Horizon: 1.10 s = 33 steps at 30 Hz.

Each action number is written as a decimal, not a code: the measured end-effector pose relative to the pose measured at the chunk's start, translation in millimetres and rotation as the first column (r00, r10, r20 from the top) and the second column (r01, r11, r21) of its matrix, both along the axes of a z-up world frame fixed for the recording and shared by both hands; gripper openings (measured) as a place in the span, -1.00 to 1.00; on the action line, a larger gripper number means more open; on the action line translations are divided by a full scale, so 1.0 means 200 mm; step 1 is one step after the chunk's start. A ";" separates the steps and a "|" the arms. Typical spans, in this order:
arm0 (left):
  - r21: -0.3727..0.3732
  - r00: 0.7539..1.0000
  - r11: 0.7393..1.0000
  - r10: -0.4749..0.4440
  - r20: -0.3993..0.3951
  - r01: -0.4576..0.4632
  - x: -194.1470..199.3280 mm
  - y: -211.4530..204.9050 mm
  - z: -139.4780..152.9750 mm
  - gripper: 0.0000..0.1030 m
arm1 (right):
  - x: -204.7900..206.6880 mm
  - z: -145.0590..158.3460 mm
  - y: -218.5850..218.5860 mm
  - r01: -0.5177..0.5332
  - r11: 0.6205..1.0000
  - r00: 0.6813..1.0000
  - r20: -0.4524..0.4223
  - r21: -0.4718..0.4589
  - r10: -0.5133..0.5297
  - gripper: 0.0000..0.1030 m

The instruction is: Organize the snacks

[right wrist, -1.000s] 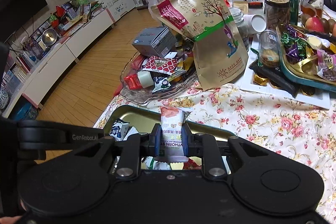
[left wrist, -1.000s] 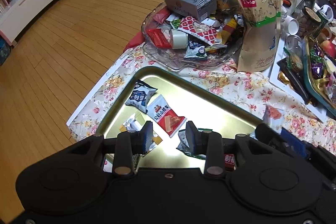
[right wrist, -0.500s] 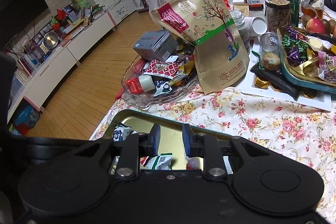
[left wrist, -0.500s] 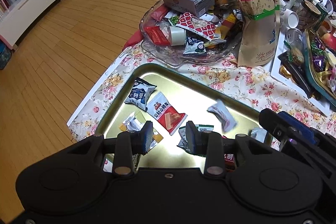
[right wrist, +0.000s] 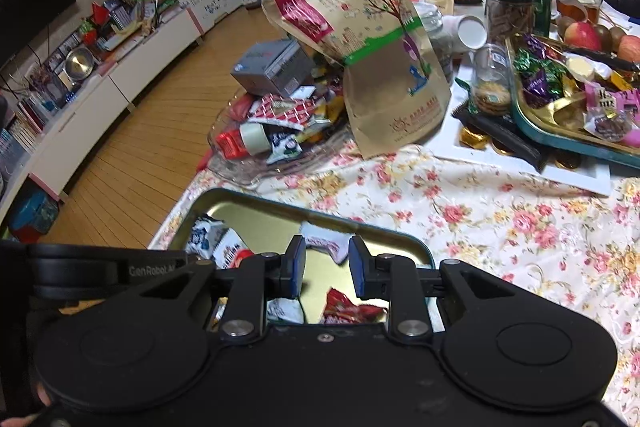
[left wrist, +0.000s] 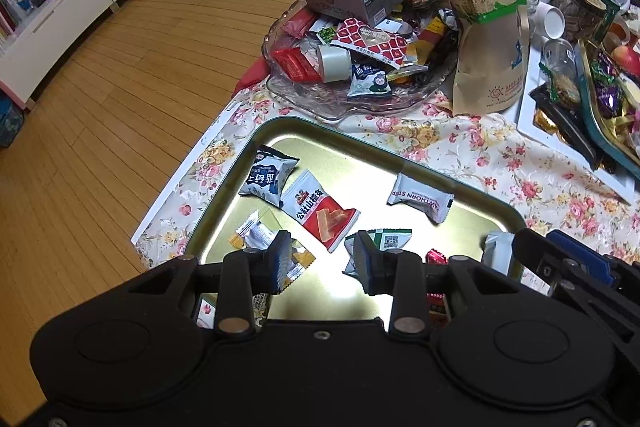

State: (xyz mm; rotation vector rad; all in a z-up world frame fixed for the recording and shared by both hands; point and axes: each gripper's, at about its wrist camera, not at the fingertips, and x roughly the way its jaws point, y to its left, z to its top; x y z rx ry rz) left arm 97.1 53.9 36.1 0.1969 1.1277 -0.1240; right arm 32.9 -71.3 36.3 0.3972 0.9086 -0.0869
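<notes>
Below me, a table under a floral cloth (left wrist: 460, 143) carries a gold tray (left wrist: 320, 131) nearest me, a glass dish (left wrist: 360, 107) heaped with snacks beyond it, a tall brown pouch (left wrist: 488, 67) beside the dish, and a white board (right wrist: 560, 175) to my right.

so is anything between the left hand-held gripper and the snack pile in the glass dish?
Nothing visible blocks it. The left hand-held gripper hangs open over the gold tray; only bare floral cloth lies between tray and glass dish. The kraft pouch stands at the dish's right.
</notes>
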 end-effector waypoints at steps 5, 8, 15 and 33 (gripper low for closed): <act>0.034 0.998 0.998 -0.054 0.011 0.054 -0.05 -0.03 -0.03 -0.13 | -0.05 -0.03 0.00 0.001 1.000 0.999 -0.044 -0.026 -0.002 -0.48; 0.052 0.997 0.996 -0.078 0.016 0.077 -0.09 -0.05 -0.05 -0.13 | -0.09 -0.05 0.00 0.004 0.999 0.997 -0.079 -0.046 -0.007 -0.48; 0.069 0.994 0.992 -0.105 0.022 0.103 -0.14 -0.06 -0.08 -0.12 | -0.19 -0.10 -0.03 0.018 0.998 0.991 -0.134 -0.054 -0.025 -0.48; 0.050 0.992 0.991 -0.125 0.010 0.124 -0.17 -0.02 -0.10 -0.13 | -0.22 -0.12 -0.02 0.013 0.999 0.989 -0.145 -0.045 -0.019 -0.48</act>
